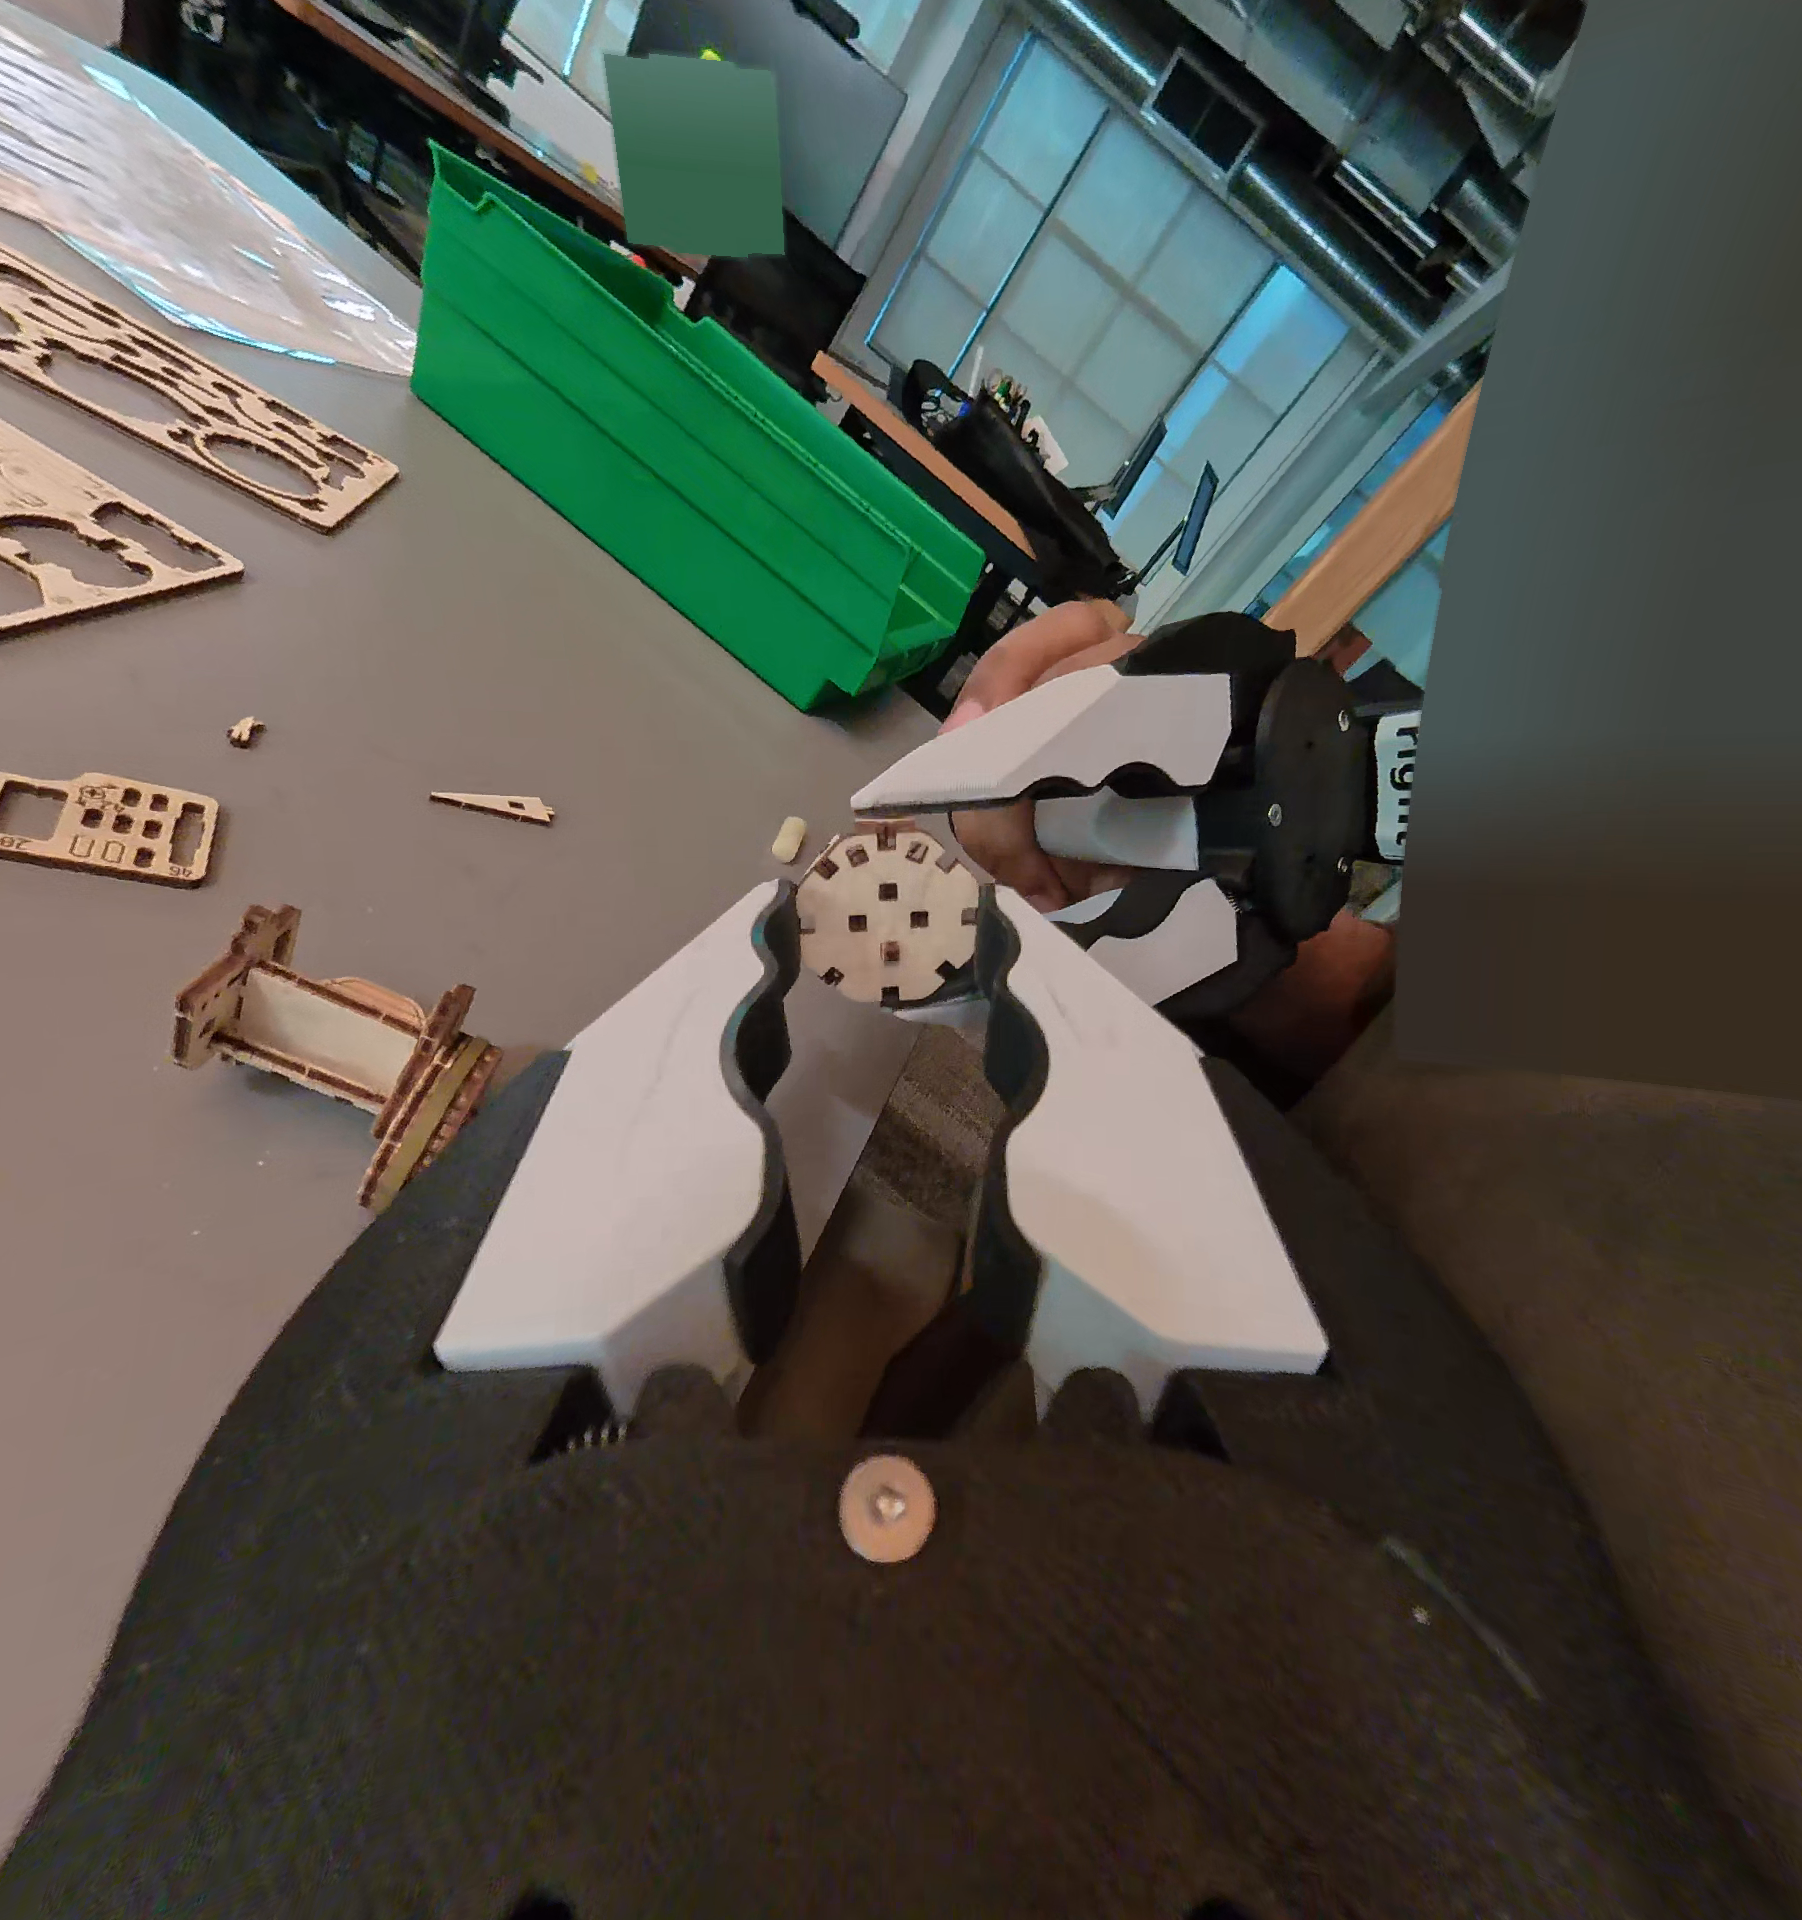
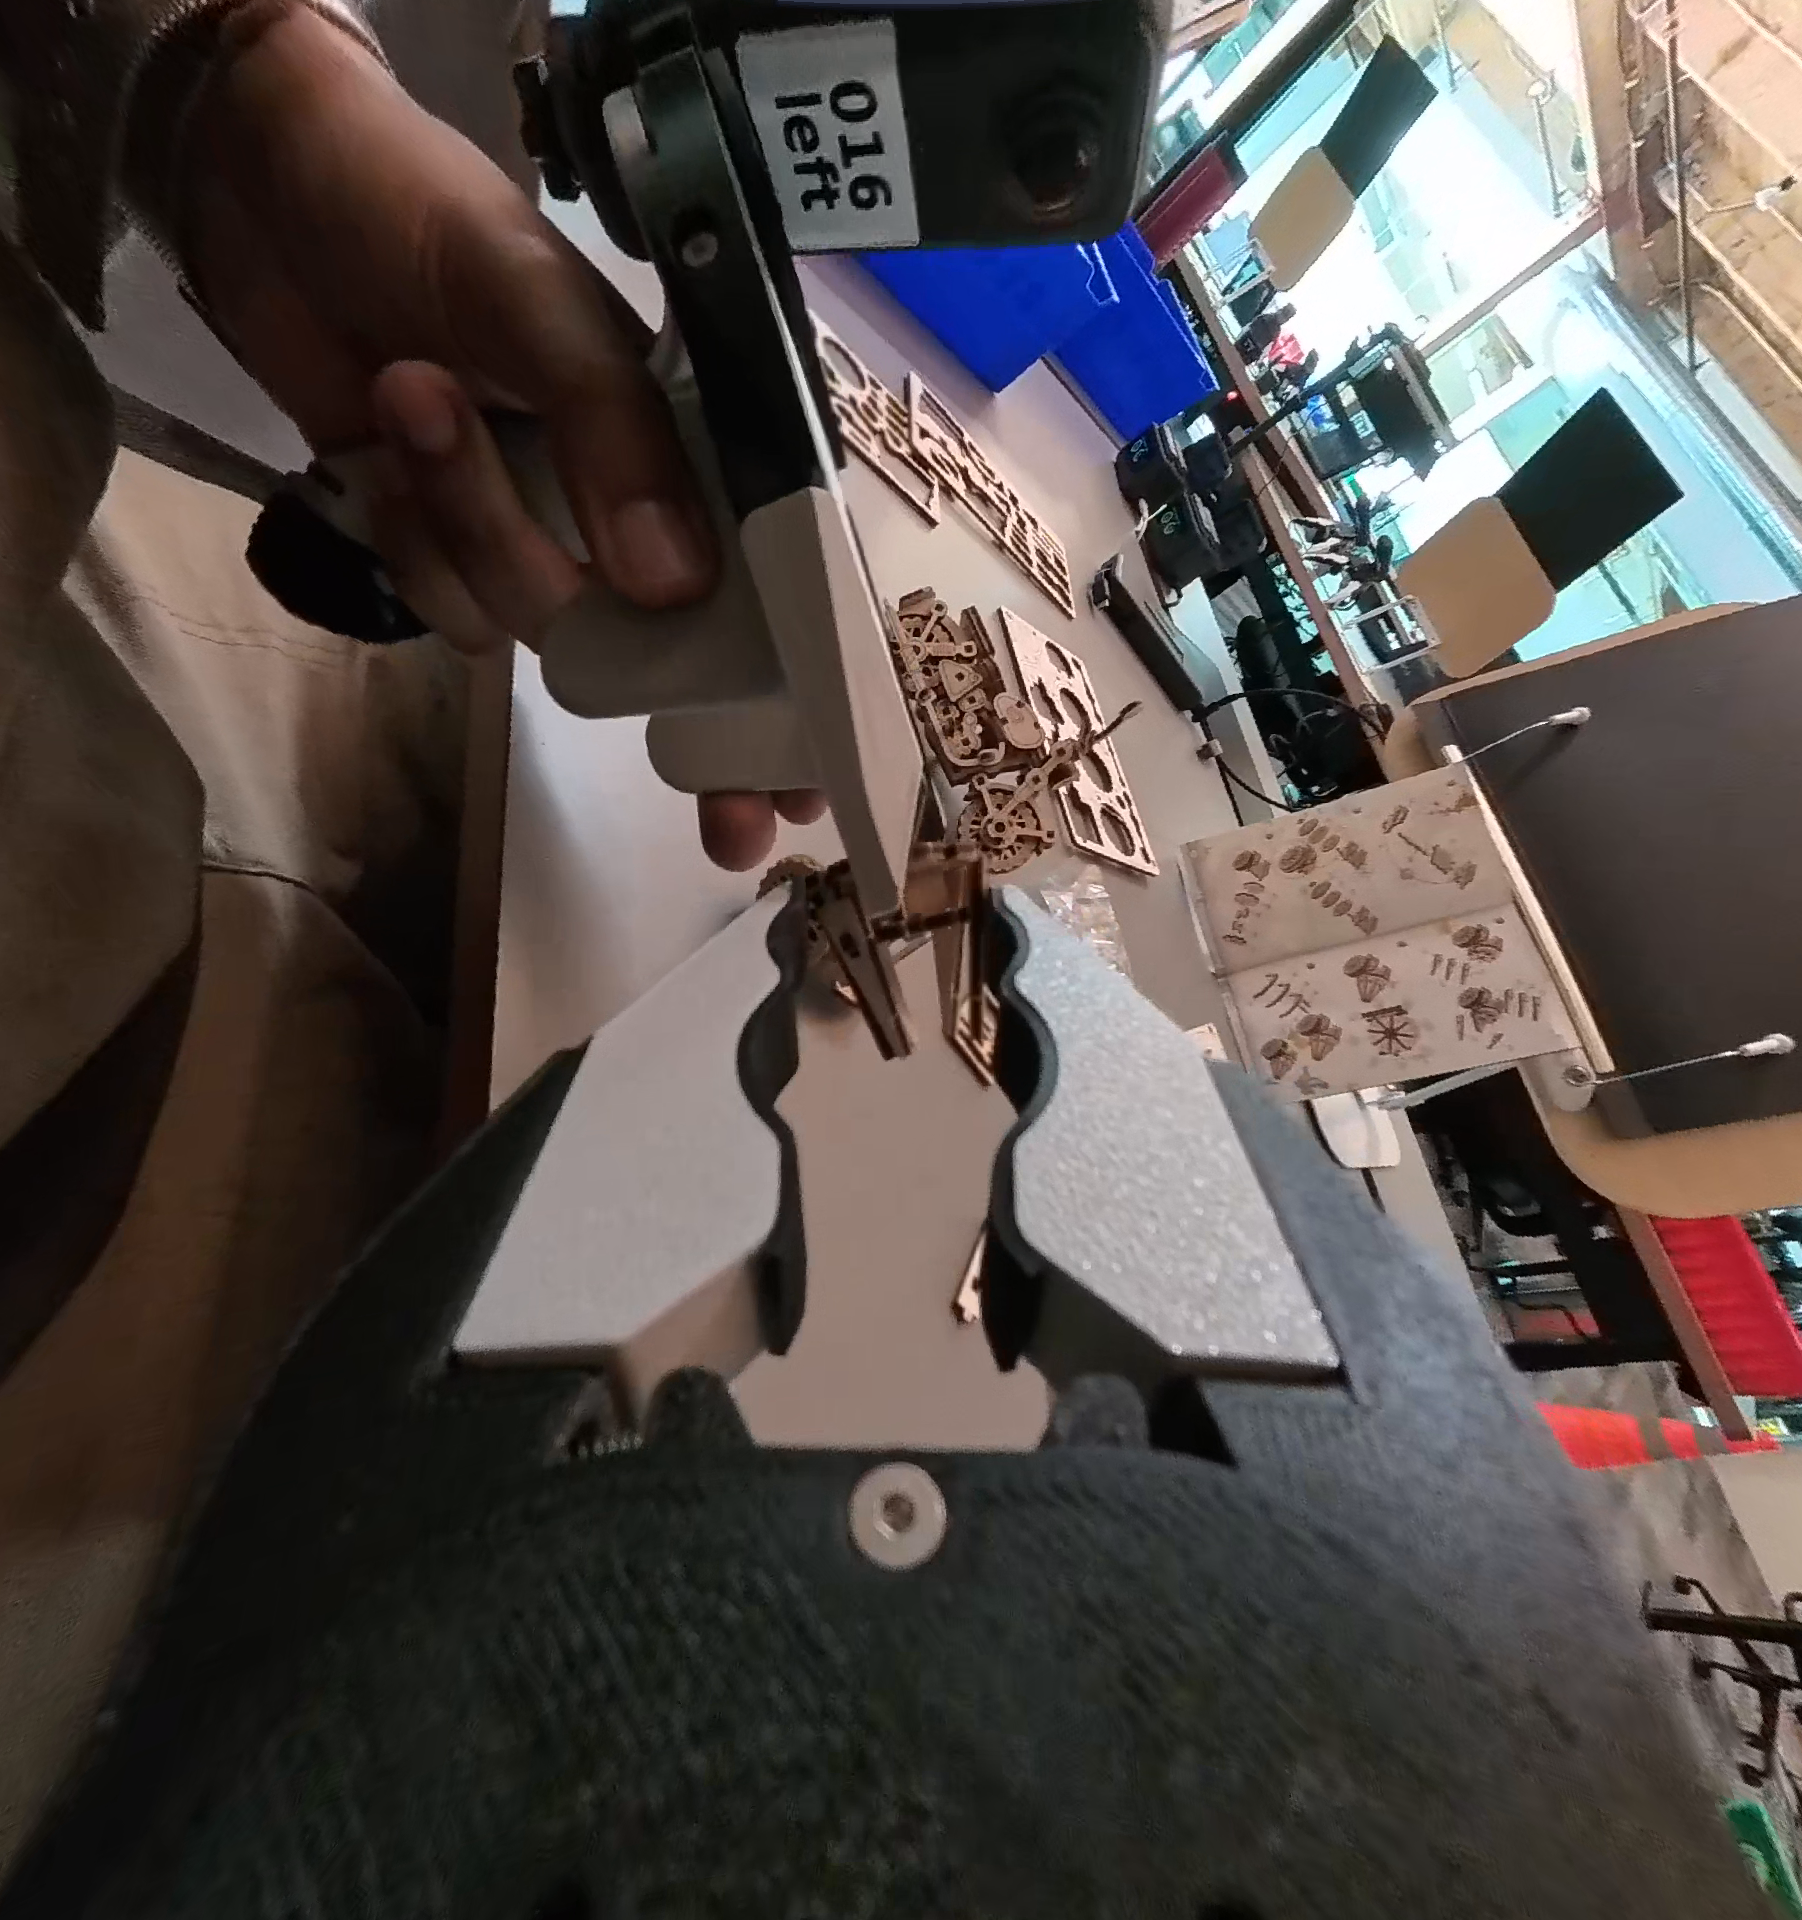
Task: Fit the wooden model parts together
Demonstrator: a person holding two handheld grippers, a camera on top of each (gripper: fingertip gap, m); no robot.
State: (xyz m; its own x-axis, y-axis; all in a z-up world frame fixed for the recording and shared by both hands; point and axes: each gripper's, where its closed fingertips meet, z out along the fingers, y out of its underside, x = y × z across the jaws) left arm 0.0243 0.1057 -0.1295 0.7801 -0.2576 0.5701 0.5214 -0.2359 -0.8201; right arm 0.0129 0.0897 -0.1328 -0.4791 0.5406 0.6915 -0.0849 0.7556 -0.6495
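Note:
My left gripper [image 1: 881, 904] is shut on a round notched wooden disc [image 1: 889, 935] with square holes, held by its edges above the grey table [image 1: 523, 665]. The rest of the wooden assembly [image 2: 964, 977] extends behind the disc, and in the right wrist view it shows as flat slotted pieces and small gears. My right gripper [image 2: 897, 925] is closed on that assembly, and its right pad touches the slotted piece. In the left wrist view its upper finger [image 1: 1032, 743] reaches just over the disc. The left gripper's finger [image 2: 850, 727] comes down from above in the right wrist view.
A green bin [image 1: 689, 436] stands behind. Punched-out wooden sheets [image 1: 149, 353], a small wooden sub-assembly [image 1: 325, 1029], a small slotted plate [image 1: 97, 826] and a sliver [image 1: 492, 805] lie at left. A built wooden model [image 2: 980, 727], a blue bin [image 2: 1042, 301] and an instruction sheet [image 2: 1364, 935] show farther off. Both grippers' tips are close together, under 4 cm apart. The small slotted plate [image 1: 97, 826] is about equally far from each gripper, around 15 cm.

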